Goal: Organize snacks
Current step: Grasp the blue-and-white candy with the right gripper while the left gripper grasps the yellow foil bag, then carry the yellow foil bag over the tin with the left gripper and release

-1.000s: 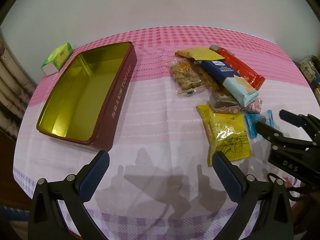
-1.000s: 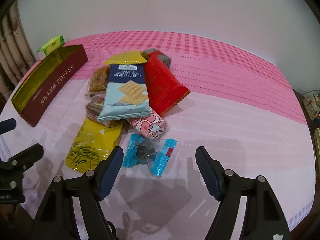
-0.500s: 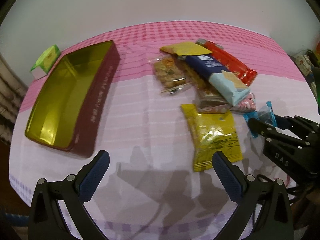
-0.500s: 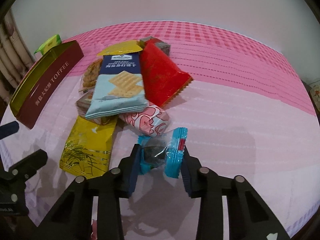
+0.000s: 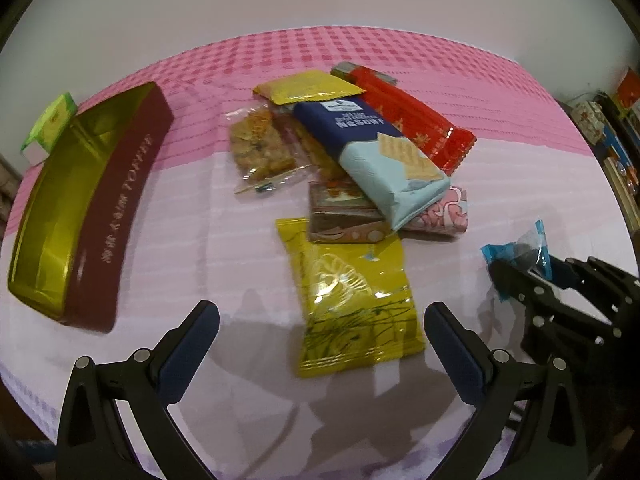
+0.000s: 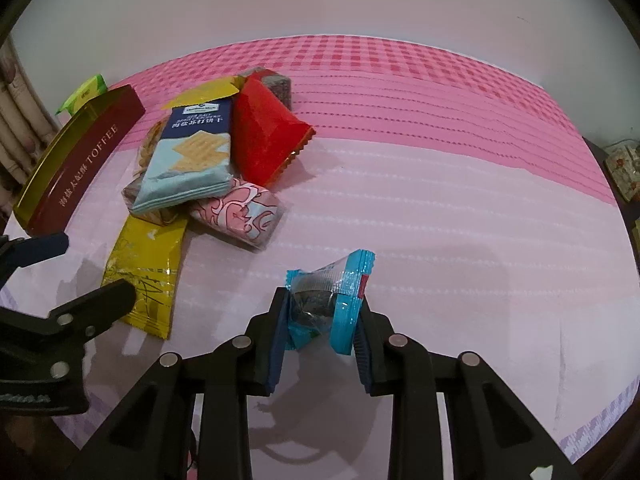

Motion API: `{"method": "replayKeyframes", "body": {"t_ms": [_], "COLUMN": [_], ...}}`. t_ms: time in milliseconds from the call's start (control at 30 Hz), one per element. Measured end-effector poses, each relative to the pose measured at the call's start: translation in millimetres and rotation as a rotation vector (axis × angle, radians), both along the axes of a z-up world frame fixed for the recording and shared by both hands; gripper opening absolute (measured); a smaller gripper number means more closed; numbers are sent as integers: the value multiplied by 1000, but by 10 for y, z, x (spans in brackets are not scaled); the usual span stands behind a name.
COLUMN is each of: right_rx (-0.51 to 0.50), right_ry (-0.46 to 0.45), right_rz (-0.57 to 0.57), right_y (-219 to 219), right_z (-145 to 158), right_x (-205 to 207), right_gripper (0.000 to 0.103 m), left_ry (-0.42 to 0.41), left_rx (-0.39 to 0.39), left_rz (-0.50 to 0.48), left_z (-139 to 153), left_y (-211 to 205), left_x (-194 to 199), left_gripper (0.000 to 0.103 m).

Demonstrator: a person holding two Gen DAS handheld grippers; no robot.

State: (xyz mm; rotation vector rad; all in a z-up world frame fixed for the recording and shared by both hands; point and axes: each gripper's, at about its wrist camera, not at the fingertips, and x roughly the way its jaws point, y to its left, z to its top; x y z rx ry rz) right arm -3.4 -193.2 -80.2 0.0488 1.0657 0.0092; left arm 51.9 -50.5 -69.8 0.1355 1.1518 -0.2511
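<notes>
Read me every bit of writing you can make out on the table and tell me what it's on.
"TOFFEE": side of the dark red tin, after Chinese characters too small to read surely.
Navy and pale blue cracker packet: white logo and Chinese lines, too small to read.
Yellow packet, small blue candy wrapper: nothing legible.

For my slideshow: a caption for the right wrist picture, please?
Right gripper pinching a blue-wrapped candy beside the snack pile.

right hand-held gripper (image 6: 322,320) closed on blue candy (image 6: 328,296)
</notes>
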Motion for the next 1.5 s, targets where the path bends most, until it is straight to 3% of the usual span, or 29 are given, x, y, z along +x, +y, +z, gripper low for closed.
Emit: {"method": "replayKeyframes", "body": {"t_ms": [367, 633, 733, 767, 967, 1367, 1500], "right_rx": [9, 12, 12, 11, 12, 1, -2], "right_ry": [-6, -9, -10, -10, -10, -9, -9], "right_rz": [3, 3, 2, 3, 3, 4, 4], "right_y": [-23, -14, -13, -13, -17, -4, 5], "right_z": [-9, -1, -2, -3, -1, -3, -2], "right_x": [-8, -13, -14, -13, -13, -11, -11], "right_gripper": [28, 28, 28, 28, 28, 28, 28], "left_ry": [29, 40, 29, 28, 40, 153, 151], "left_rx": [24, 6, 1, -1, -17, -46, -40], "left_rz": [37, 15, -10, -15, -18, -53, -85], "left_z": [-192, -222, -200, -185, -168, -121, -41], "left_y": [-86, -104, -149, -160, -132, 43, 98], "left_x": [153, 131, 91, 81, 53, -57, -166], "left_gripper": [101, 83, 72, 64, 55, 54, 54]}}
